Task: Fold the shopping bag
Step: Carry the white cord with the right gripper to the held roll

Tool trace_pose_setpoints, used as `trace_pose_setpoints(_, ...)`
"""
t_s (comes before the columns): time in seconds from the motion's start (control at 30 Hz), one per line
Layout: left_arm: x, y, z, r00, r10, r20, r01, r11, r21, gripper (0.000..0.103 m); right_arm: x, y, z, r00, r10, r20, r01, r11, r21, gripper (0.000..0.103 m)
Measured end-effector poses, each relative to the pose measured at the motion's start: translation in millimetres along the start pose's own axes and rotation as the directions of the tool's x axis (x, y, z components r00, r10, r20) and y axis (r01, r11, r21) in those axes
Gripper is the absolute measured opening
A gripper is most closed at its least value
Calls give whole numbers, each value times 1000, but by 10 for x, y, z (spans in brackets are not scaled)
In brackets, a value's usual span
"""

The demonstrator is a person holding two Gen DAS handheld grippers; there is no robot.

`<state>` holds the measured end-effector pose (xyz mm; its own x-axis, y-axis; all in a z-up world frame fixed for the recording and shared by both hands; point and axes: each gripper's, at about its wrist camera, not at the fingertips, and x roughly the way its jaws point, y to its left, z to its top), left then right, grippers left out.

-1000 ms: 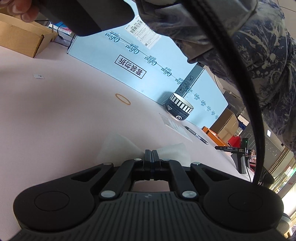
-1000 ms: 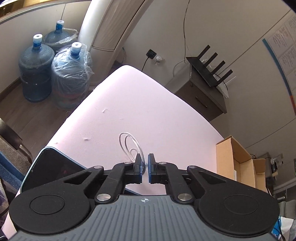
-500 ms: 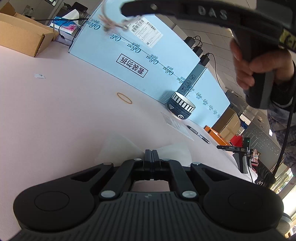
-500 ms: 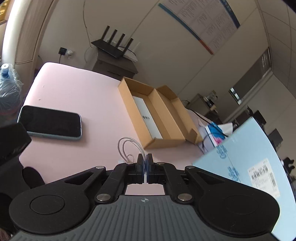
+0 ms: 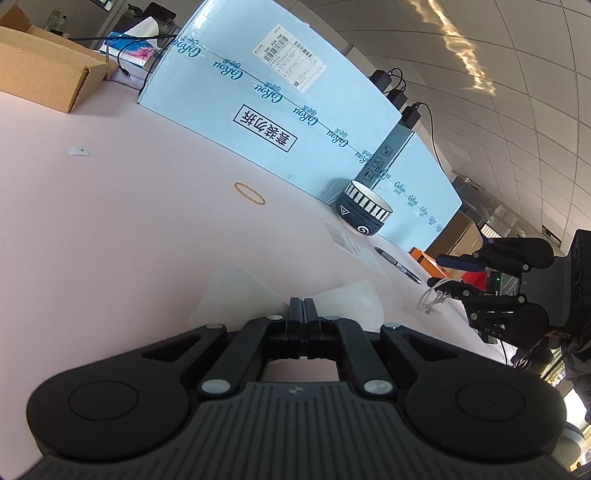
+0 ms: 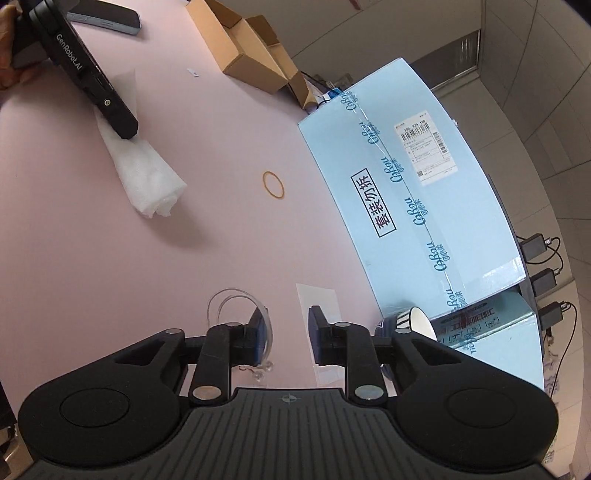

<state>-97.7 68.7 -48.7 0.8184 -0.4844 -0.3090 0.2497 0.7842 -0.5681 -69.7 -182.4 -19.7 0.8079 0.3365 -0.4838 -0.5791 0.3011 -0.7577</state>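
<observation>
One rolled-up white shopping bag (image 6: 146,177) sits on the pink tabletop (image 6: 92,258), left of the rubber band (image 6: 273,184), pinned by the fully closed left claw (image 6: 127,131). The right claw (image 6: 287,326) just swung over and opened, a clear looped band (image 6: 236,301) loose against one finger, probably for tying the roll.

Two hand-held grippers: the left hand-held gripper (image 5: 303,306) and the right hand-held gripper (image 6: 286,325). One folded white shopping bag (image 6: 146,177) at 10 o'clock in the right wrist view. One rubber band (image 6: 273,184). One striped bowl (image 5: 364,208). One pen (image 5: 397,264). One smartphone (image 6: 107,16). Two pale blue cartons (image 6: 402,206). Three black power adapters (image 6: 535,245) at 3 o'clock. One open cardboard box (image 6: 255,48). One loop of clear tubing (image 6: 236,299).
</observation>
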Motion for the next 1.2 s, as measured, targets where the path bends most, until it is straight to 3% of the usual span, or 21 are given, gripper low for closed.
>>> trace_pose_setpoints(0.07,9,-14,6,1000,11,-2,-11,1000,1,2,-10,25,56,998,41,46,-40,999,-18,34)
trace_pose_setpoints(0.17,15,-54,4,999,33,-4,-33,999,20,2,-85,115,152,989,89,117,-83,995,-54,42)
trace_pose_setpoints(0.27,21,-69,8,999,42,-10,-41,999,33,2,-215,146,189,984,127,129,-123,992,-39,43)
trace_pose_setpoints(0.33,23,-53,18,999,36,-18,-35,999,29,2,-329,101,159,981,140,134,-145,989,24,43)
trace_pose_setpoints(0.43,24,-44,24,999,31,-25,-30,999,35,2,-445,-141,-24,986,123,111,-150,945,291,43)
trace_pose_setpoints(0.47,26,-49,21,999,32,-26,-31,999,40,2,-451,-282,-148,988,122,91,-149,887,436,42)
trace_pose_setpoints(0.5,26,-61,21,999,36,-27,-35,998,50,2,-429,-442,-314,987,137,81,-158,793,588,40)
trace_pose_setpoints(0.57,28,-88,20,999,45,-28,-43,996,73,2,-318,-683,-725,971,209,117,-209,505,838,32)
trace_pose_setpoints(0.6,30,-116,20,998,54,-30,-51,994,96,2,-265,-764,-921,959,237,156,-232,337,912,27)
trace_pose_setpoints(0.7,38,-184,14,997,76,-31,-71,986,150,2,-107,-833,-1358,905,253,341,-309,-157,938,27)
trace_pose_setpoints(0.77,40,-193,16,996,81,-33,-75,985,154,2,85,-740,-1465,857,252,450,-330,-404,853,32)
trace_pose_setpoints(0.8,41,-192,18,996,81,-34,-75,986,152,2,180,-694,-1514,832,242,499,-326,-514,794,41)
trace_pose_setpoints(0.9,43,-180,25,996,78,-38,-72,987,143,2,412,-531,-1555,822,244,515,-220,-698,682,42)
trace_pose_setpoints(0.93,44,-177,26,996,76,-38,-70,987,141,2,429,-475,-1598,826,205,525,-213,-750,627,39)
trace_pose_setpoints(1.0,42,-166,27,997,71,-38,-66,989,136,2,437,-365,-1684,828,105,550,-211,-852,479,44)
trace_pose_setpoints(1.07,42,-153,33,997,65,-41,-59,990,131,2,423,-236,-1712,802,8,597,-216,-929,302,51)
trace_pose_setpoints(1.1,41,-147,36,997,62,-42,-56,990,128,2,410,-196,-1705,792,-9,610,-212,-942,261,57)
trace_pose_setpoints(1.2,39,-139,36,997,58,-41,-52,991,124,2,378,-85,-1642,796,-26,605,-184,-962,200,58)
